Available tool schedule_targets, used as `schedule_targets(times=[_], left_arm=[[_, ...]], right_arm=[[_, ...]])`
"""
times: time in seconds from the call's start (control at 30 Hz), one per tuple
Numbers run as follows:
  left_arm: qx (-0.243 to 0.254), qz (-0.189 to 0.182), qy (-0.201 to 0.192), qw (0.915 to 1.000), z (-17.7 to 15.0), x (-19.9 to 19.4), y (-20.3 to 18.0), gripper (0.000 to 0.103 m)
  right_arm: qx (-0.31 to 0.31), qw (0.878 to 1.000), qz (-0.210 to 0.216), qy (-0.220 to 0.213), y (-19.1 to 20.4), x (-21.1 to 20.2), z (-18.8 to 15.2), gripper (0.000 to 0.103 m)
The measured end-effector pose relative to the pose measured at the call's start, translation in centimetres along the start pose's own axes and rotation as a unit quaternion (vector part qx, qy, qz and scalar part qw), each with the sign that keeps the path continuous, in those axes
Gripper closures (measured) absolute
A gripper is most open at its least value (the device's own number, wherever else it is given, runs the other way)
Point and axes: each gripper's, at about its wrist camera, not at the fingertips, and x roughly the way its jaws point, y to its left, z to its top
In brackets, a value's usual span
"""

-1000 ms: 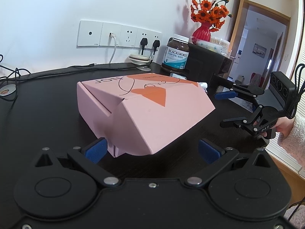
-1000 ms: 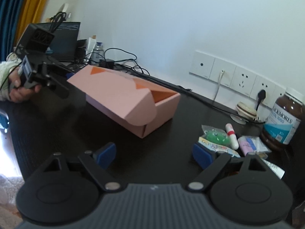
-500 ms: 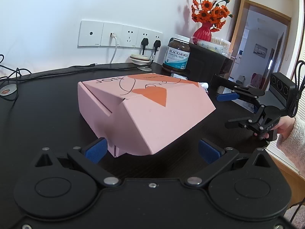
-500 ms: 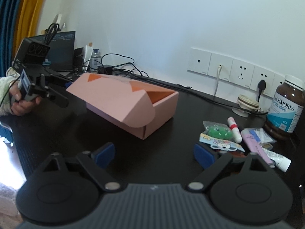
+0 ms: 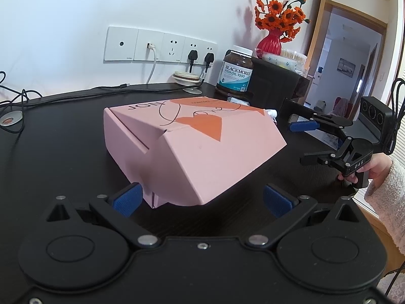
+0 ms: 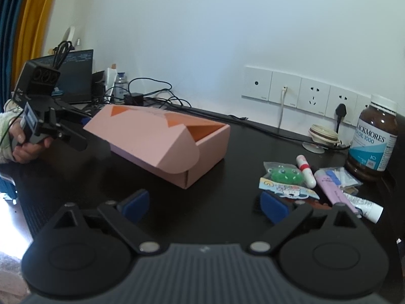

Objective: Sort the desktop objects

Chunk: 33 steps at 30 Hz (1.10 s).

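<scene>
Pink cardboard box [image 5: 192, 147] on black desk [image 5: 63, 152], lid ajar.
Small items [image 6: 303, 179] are noted nearer the right gripper [image 6: 205, 204]; both it and the left gripper [image 5: 202, 197] are spread, empty.

The brown bottle [image 5: 237, 72] at the desk's [image 5: 63, 152] far edge bears a label reading "BLACKMORES FISH OIL 1000"; the pink box [image 5: 192, 149] mid-desk shows "JON" on its lid, the rest a scrawl; the right gripper [image 5: 307, 141] body carries "DAS".
</scene>
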Motion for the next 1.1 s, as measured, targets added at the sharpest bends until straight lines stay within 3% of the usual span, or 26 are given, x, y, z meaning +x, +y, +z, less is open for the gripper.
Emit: schedule_targets(times=[1.1], left_arm=[[0.003,-0.002,-0.001,1.0,-0.1,0.07,-0.15,0.0]], right_arm=[[0.008,1.0,-0.013,-0.007,-0.3,-0.14,-0.07,0.007]])
